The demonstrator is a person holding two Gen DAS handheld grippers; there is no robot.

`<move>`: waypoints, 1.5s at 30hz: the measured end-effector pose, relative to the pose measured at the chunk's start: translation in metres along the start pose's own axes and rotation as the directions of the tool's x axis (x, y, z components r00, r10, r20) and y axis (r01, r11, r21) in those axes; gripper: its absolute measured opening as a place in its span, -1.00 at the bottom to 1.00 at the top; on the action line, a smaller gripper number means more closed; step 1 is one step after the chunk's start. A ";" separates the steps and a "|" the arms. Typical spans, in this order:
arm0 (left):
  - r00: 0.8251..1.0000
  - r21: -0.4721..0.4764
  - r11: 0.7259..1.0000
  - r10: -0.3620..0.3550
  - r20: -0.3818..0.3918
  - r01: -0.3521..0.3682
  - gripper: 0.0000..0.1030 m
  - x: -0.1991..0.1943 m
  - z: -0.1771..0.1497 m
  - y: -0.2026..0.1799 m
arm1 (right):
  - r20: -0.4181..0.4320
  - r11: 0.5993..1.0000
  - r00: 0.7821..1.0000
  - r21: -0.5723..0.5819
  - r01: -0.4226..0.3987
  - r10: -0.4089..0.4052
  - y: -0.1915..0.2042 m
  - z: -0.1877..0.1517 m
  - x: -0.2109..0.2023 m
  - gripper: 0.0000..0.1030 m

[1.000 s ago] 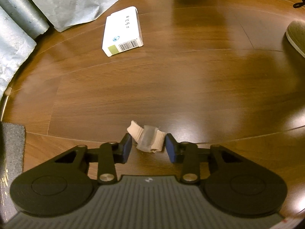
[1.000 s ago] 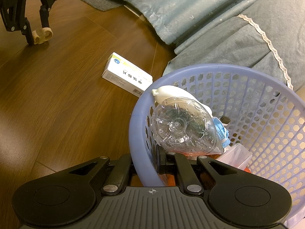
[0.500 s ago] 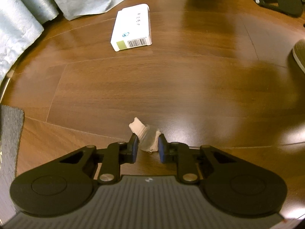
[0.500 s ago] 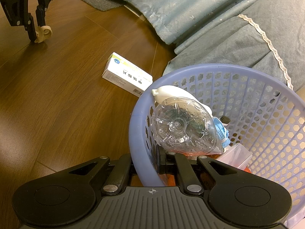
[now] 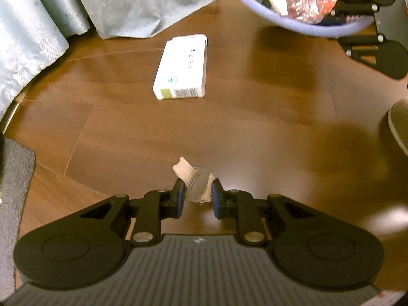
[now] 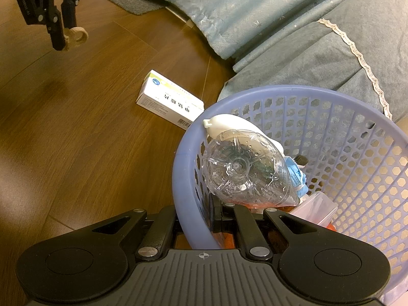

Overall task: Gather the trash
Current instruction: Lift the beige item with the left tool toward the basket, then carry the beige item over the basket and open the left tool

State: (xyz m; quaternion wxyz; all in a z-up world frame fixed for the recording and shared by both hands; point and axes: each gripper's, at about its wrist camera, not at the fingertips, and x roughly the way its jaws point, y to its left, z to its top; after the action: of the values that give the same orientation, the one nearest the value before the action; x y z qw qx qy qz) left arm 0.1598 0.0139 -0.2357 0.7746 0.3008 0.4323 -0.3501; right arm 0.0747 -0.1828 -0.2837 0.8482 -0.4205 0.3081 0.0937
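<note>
Now: my left claw (image 5: 195, 195) pinches the tape roll (image 5: 195, 183) above the floor (image 5: 255, 132) | my right claw (image 6: 193, 216) clamps the basket (image 6: 182, 178) rim | 1 box (image 5: 182, 70) lies below.

The right gripper (image 6: 195, 219) clamps the near rim of a lavender basket (image 6: 293, 93) at lower right, which holds a clear bottle (image 6: 242, 168). A white box (image 6: 169, 100) lies on the floor at centre. At upper left, the left gripper (image 6: 65, 39) pinches a beige scrap (image 6: 76, 37).

floor: brown wood planks (image 5: 255, 127) | grey rug (image 5: 12, 178) | blue-grey drapery (image 6: 280, 25)
</note>
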 end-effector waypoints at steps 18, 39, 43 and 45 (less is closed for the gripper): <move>0.998 -0.030 0.999 -0.028 0.053 0.030 -0.66 -0.013 0.022 -0.006 | 0.000 1.000 1.000 -0.002 -0.001 0.001 0.000 0.000 0.000 -0.94; 0.950 0.040 0.989 -0.147 0.277 0.141 -0.66 -0.066 0.108 -0.035 | 0.002 1.000 1.000 0.003 0.000 0.000 0.001 -0.001 0.000 -0.94; 0.922 0.075 0.982 -0.190 0.337 0.175 -0.66 -0.074 0.143 -0.046 | 0.004 1.000 1.000 0.010 -0.001 0.001 0.000 -0.001 -0.001 -0.94; 0.910 0.096 0.979 -0.205 0.360 0.182 -0.66 -0.074 0.161 -0.052 | 0.005 1.000 1.000 0.014 -0.001 0.001 -0.001 -0.001 -0.001 -0.94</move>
State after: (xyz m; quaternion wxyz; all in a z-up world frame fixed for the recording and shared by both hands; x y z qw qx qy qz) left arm 0.1640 -0.1189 -0.1069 0.7938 0.2088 0.2966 -0.4882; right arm 0.0738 -0.1835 -0.2830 0.8519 -0.4142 0.3066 0.0930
